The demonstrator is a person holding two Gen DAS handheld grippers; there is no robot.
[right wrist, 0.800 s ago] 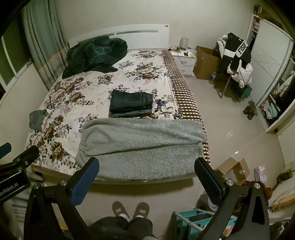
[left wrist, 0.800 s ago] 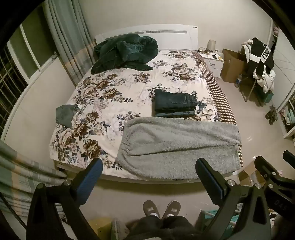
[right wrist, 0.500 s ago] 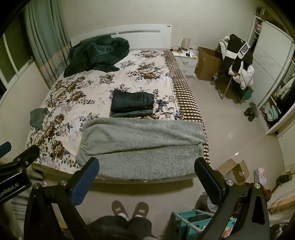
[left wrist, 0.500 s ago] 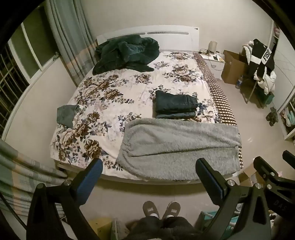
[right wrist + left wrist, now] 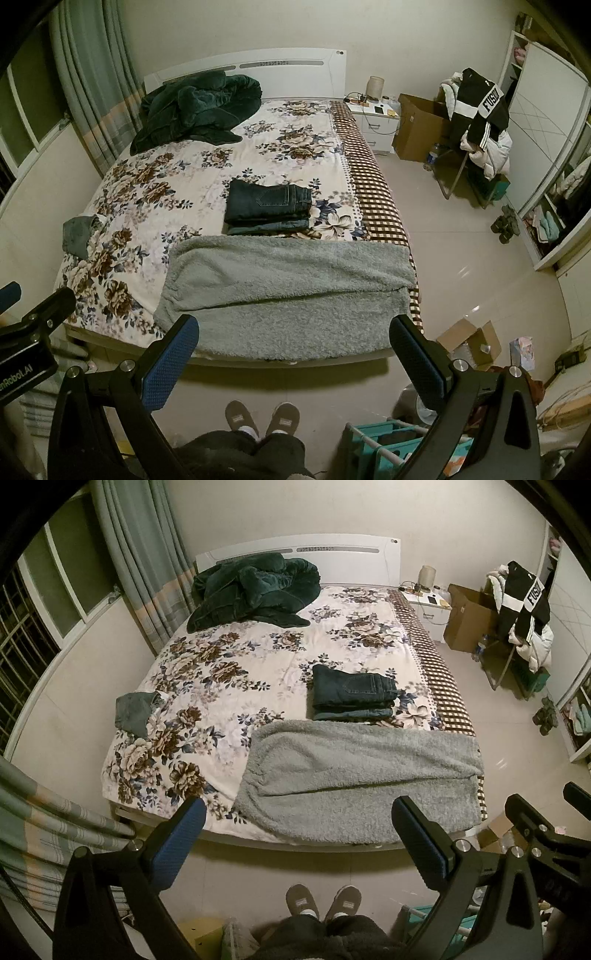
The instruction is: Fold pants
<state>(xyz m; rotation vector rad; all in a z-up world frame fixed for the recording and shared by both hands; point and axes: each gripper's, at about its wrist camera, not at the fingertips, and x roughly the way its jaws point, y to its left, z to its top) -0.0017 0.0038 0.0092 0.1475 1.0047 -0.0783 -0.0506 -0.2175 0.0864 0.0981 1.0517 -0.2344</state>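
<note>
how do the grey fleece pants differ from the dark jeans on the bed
The grey fleece pants lie spread at full length across the foot of the bed, legs laid one over the other; the dark jeans are folded into a compact stack further up.
The fleece pants look fluffy and pale grey; the jeans are smooth dark blue denim.
The fleece pants cover far more of the bed than the jeans.
Both rest on the floral cover, and neither gripper touches either.

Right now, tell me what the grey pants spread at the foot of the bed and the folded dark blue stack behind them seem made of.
The grey fuzzy pants: probably fleece or sherpa, a matte, nubbly pile with soft rounded edges. The folded dark blue stack: likely denim, with a smooth, flat weave, crisp fold edges and a visible stitched back pocket.
</note>
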